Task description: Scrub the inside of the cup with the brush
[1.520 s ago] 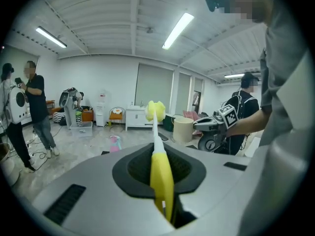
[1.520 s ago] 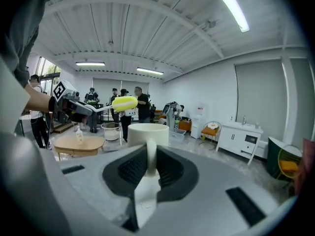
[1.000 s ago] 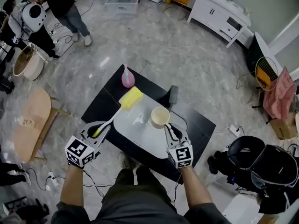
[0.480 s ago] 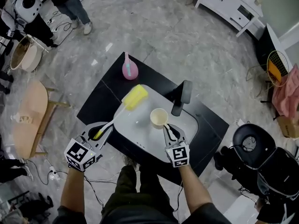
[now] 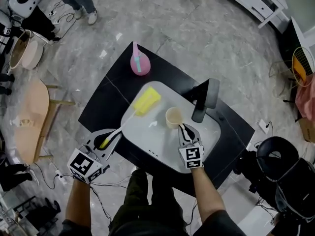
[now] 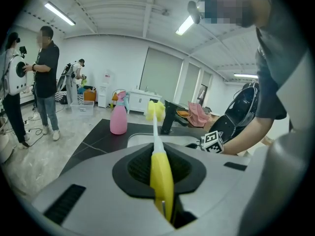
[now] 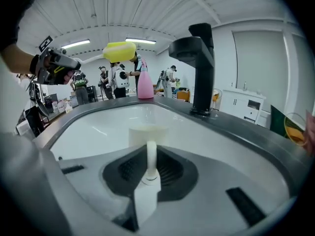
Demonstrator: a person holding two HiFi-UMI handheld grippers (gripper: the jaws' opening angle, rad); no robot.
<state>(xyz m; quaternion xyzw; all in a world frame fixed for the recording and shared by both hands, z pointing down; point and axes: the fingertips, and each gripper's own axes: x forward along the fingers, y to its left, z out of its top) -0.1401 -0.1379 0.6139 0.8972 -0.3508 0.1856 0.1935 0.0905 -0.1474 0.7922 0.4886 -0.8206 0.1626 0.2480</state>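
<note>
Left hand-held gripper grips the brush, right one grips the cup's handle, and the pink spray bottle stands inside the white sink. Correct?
One thing is wrong: the pink spray bottle stands on the black counter beyond the white sink, as the head view shows. The rest holds.

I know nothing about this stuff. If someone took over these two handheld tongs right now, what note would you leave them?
Left tongs: shut on the brush by its yellow handle, sponge head raised over the sink.
Right tongs: shut on the cup by its handle, cup upright, low in the sink near the faucet.
Done: both things are in hand.
Left: the brush head is outside the cup, apart from it. Put it in and scrub the inside.
</note>
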